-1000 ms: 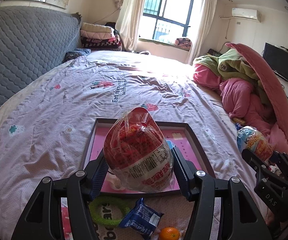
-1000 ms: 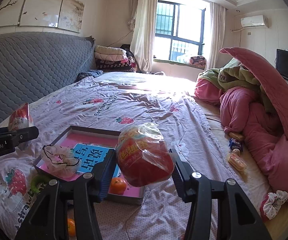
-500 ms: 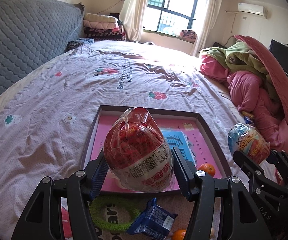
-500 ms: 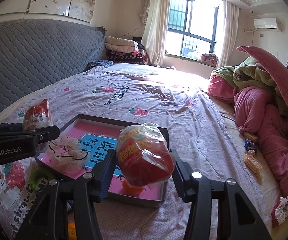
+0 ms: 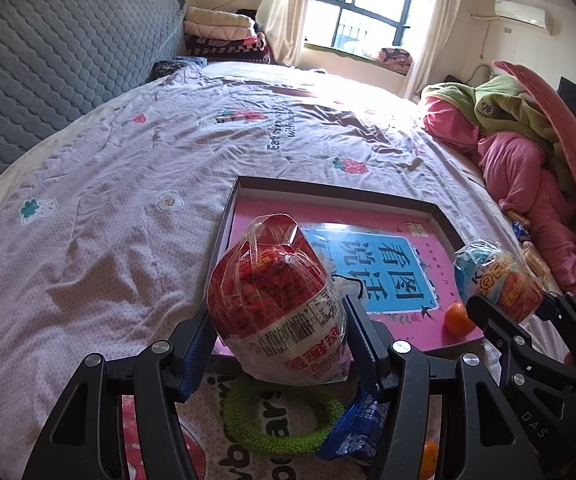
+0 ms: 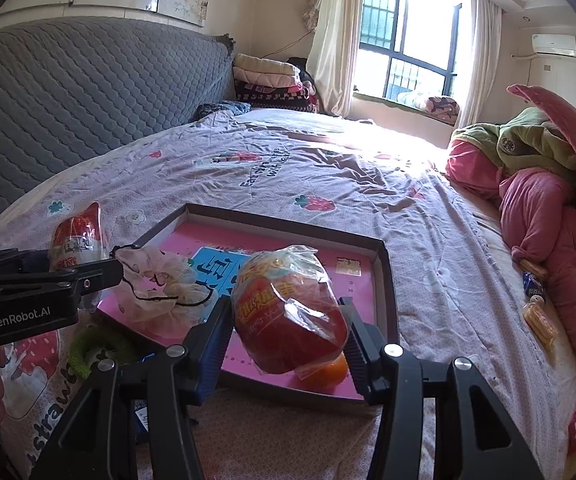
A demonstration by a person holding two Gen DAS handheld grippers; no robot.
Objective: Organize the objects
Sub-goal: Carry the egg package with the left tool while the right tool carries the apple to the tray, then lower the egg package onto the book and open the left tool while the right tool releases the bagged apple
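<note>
Red-and-white snack bag (image 5: 277,308) clamped in left gripper (image 5: 277,340) jaws, above the tray's near-left edge. Red-orange snack bag (image 6: 290,312) gripped by right gripper (image 6: 288,344), over the tangerine (image 6: 328,370). Pink tray (image 5: 328,194) on bed. Advice: lower onto bare tray floor, clear of tangerine and crumpled bag (image 6: 159,284), then release.

A bed (image 5: 135,184) in a lilac printed sheet carries a shallow tray (image 5: 229,216), with a green ring (image 5: 271,436), a blue packet (image 5: 352,428) and an orange (image 5: 430,456) near its front edge. Pink bedding (image 5: 528,184) is heaped along the right side.
</note>
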